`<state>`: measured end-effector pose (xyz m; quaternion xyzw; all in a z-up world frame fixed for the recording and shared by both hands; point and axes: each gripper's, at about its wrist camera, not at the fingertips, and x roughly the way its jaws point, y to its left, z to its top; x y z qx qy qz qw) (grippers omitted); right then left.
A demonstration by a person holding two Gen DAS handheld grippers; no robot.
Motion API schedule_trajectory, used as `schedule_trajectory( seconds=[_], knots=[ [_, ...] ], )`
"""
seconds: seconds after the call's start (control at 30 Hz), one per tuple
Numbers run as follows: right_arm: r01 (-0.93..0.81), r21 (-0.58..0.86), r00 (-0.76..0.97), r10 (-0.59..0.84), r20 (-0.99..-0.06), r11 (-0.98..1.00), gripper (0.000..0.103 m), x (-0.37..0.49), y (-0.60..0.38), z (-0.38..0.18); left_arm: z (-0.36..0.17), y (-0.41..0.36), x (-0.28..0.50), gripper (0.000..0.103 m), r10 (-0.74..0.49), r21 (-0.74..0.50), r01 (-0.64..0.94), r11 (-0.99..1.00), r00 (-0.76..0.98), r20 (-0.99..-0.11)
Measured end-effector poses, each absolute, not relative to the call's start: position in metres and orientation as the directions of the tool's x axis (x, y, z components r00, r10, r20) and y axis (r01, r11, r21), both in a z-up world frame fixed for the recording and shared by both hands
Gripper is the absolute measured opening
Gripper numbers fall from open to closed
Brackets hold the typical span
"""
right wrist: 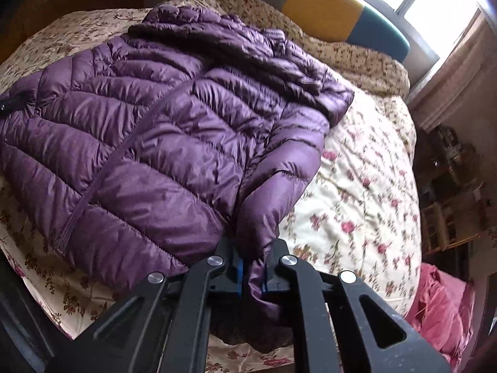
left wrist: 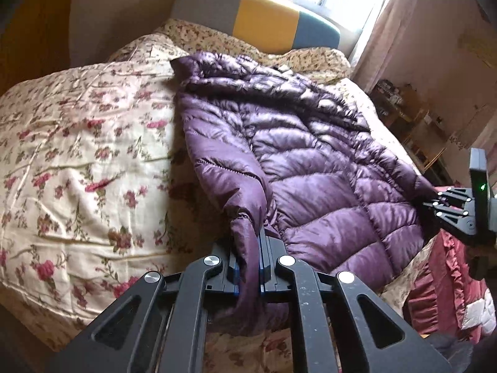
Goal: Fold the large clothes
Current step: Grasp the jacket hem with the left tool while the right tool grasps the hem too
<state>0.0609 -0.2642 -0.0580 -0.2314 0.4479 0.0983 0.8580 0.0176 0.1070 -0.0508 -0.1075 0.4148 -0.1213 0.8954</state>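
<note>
A purple quilted puffer jacket (left wrist: 310,155) lies front up on a floral bedspread, zip closed; it also shows in the right wrist view (right wrist: 149,130). My left gripper (left wrist: 248,267) is shut on the cuff of the jacket's left-side sleeve (left wrist: 245,236). My right gripper (right wrist: 253,273) is shut on the cuff of the other sleeve (right wrist: 267,211). The right gripper also shows at the right edge of the left wrist view (left wrist: 450,208), at the jacket's far side.
The floral bedspread (left wrist: 77,155) covers the bed. A grey, yellow and blue headboard (left wrist: 264,18) stands at the far end under a bright window. A red ruffled cloth (left wrist: 441,279) hangs at the bed's near right corner. Wooden shelves (right wrist: 450,186) stand beyond the bed.
</note>
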Motion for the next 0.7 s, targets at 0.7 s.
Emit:
schedule_trajectory(
  seconds=[0.7],
  knots=[
    [-0.253, -0.338, 0.754, -0.034, -0.656, 0.907, 0.005, 0.198, -0.239, 0.015, 0.008, 0.121, 0.148, 0.005, -0.331, -0.345, 0.134, 0.929, 0.714, -0.616]
  ],
)
